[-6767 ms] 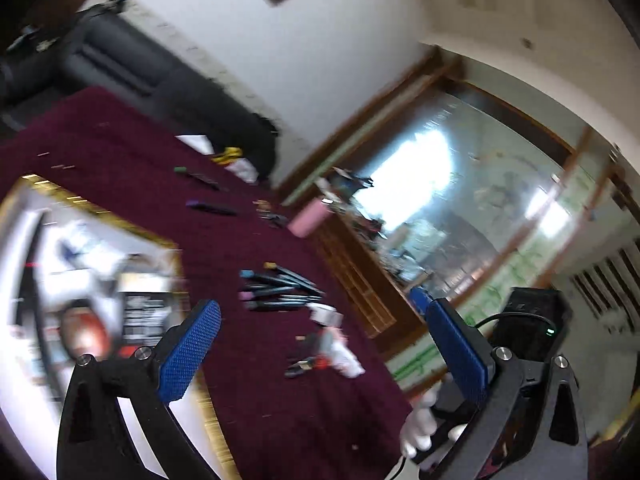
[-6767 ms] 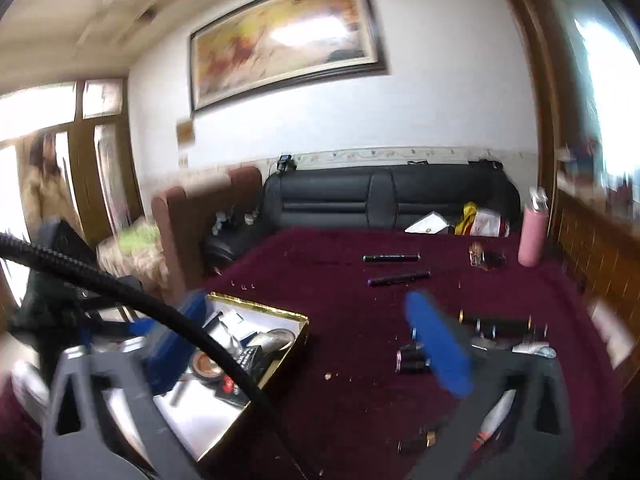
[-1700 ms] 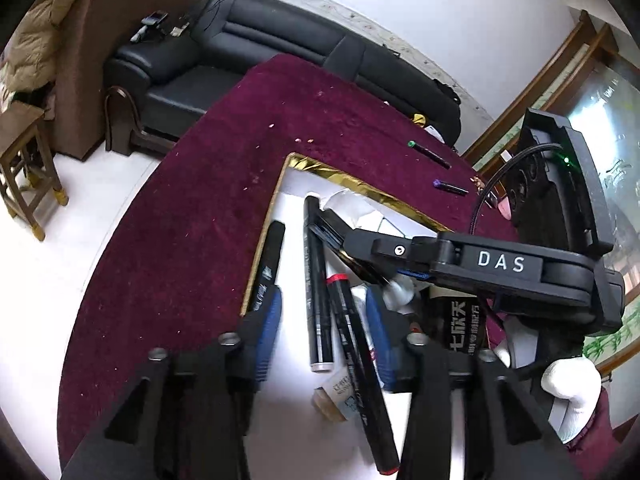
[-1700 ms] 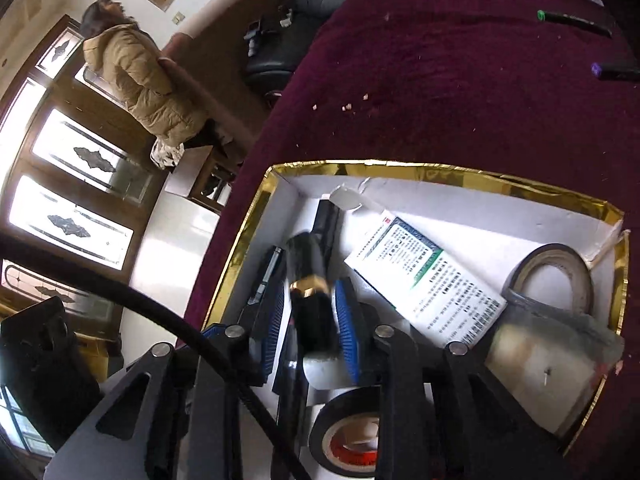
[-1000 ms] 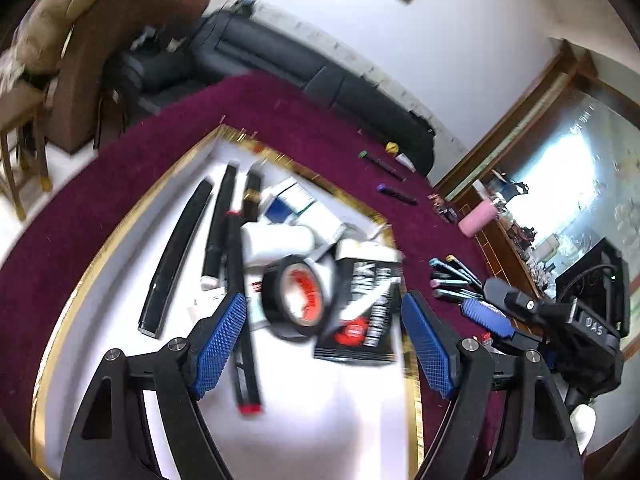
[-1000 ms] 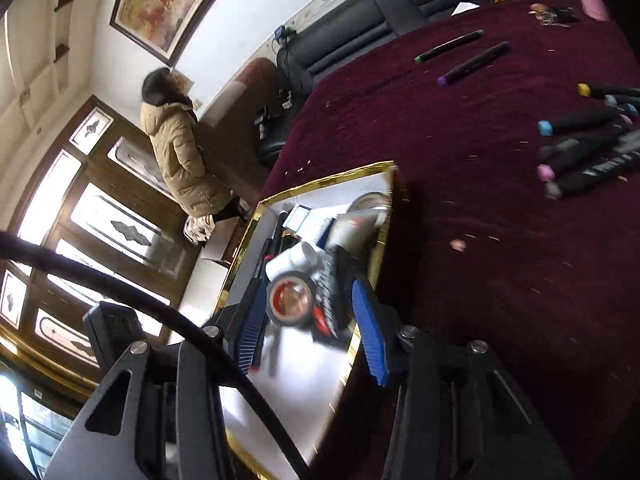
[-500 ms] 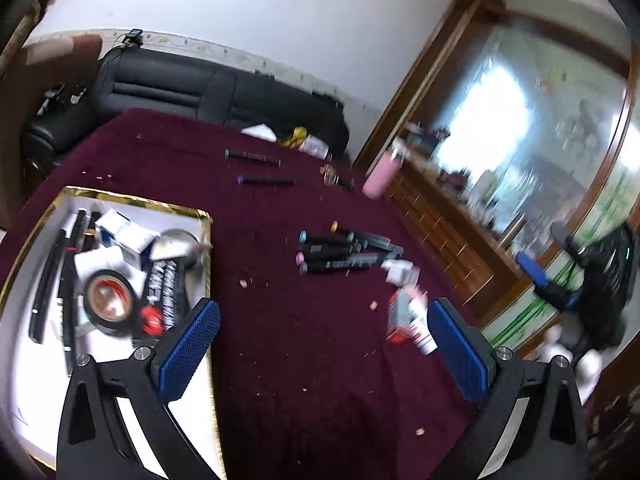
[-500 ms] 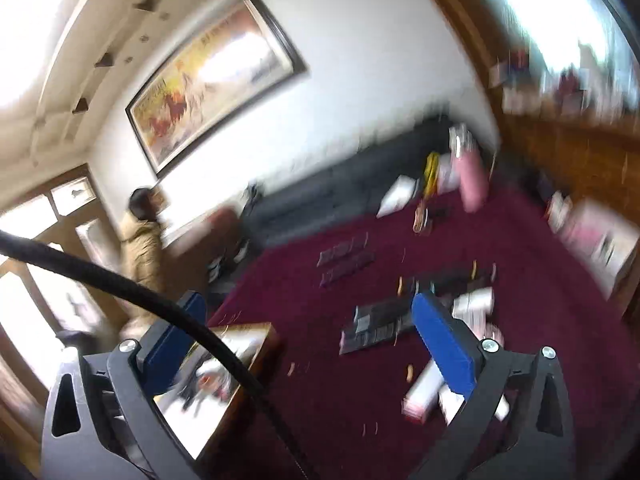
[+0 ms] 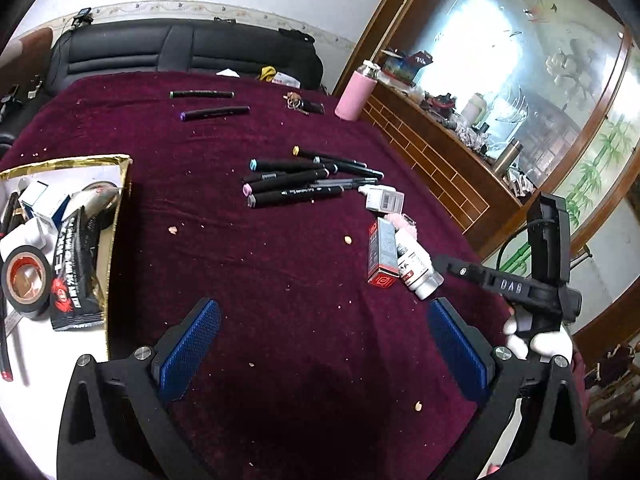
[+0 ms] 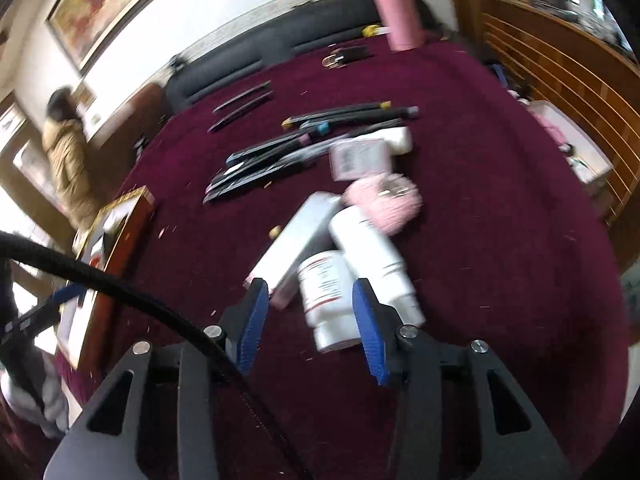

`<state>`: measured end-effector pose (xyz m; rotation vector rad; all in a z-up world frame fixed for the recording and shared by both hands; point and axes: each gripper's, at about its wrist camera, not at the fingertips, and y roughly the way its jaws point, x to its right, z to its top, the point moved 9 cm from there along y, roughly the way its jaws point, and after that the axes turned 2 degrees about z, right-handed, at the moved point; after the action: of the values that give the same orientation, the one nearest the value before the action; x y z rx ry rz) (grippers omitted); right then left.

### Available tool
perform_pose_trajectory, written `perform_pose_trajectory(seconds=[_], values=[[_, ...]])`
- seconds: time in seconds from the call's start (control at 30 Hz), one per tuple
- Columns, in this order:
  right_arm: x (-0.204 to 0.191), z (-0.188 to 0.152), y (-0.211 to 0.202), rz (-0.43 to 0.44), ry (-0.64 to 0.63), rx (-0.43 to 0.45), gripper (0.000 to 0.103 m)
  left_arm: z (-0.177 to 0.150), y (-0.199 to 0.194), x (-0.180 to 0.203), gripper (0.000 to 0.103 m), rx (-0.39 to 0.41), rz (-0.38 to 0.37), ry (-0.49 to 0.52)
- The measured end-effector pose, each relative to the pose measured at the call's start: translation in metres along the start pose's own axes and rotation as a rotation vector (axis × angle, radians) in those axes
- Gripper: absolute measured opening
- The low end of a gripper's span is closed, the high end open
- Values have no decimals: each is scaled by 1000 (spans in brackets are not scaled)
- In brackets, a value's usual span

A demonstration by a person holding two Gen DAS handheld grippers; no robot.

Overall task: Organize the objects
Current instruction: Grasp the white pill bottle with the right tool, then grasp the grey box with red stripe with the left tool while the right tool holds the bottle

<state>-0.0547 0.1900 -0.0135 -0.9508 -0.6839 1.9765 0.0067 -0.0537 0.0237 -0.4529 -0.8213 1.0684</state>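
Attention has swung away from the gold-rimmed white tray (image 9: 68, 162), where both tools were working less than two seconds ago, to the clutter that remains on the maroon-covered desk (image 9: 248, 264). The tray now sits at the left edge of the left wrist view, already holding a black roll of tape (image 9: 25, 280), a black printed sachet (image 9: 72, 264) and other small things. The left tool (image 9: 322, 312) has just been opening its jaws and now stands released and wide, with only bare cloth between the pads. The right tool (image 10: 310, 286) has just been narrowing its jaws around a white plastic bottle with a red-banded label (image 10: 326, 292), which lies on the desk against a second white bottle (image 10: 372, 252) and a long pale box with a pink end (image 10: 296, 236). The view is blurred, but a gap shows beside one pad, so I judge the bottle framed and not yet grasped. That bottle looks like the next item bound for the tray, and its neighbours may be nudged as the pads close. A cluster of black markers with coloured caps (image 9: 296, 184) lies further back, still to be sorted.
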Motion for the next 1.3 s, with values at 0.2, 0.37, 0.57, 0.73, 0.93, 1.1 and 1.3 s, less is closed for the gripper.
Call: perform_pose_trajectory(seconds=[0.2, 0.37, 0.57, 0.73, 0.93, 1.1, 1.3], values=[[1, -4, 35, -124, -71, -84, 30, 7, 9, 8, 100, 3, 23, 19], [5, 1, 37, -95, -31, -62, 30, 29, 18, 24, 100, 17, 41, 77], [13, 8, 59, -47, 66, -68, 33, 45, 52, 48, 100, -6, 37, 154], [19, 6, 53, -3, 126, -24, 34, 52, 85, 54, 100, -44, 58, 166], [29, -20, 30, 0, 154, -40, 34, 38, 128, 62, 100, -118, 86, 211], [30, -32, 22, 46, 170, -40, 34, 34, 163, 75, 96, -166, 133, 280], [28, -32, 23, 60, 166, -41, 34, 23, 199, 87, 37, -262, 153, 400]])
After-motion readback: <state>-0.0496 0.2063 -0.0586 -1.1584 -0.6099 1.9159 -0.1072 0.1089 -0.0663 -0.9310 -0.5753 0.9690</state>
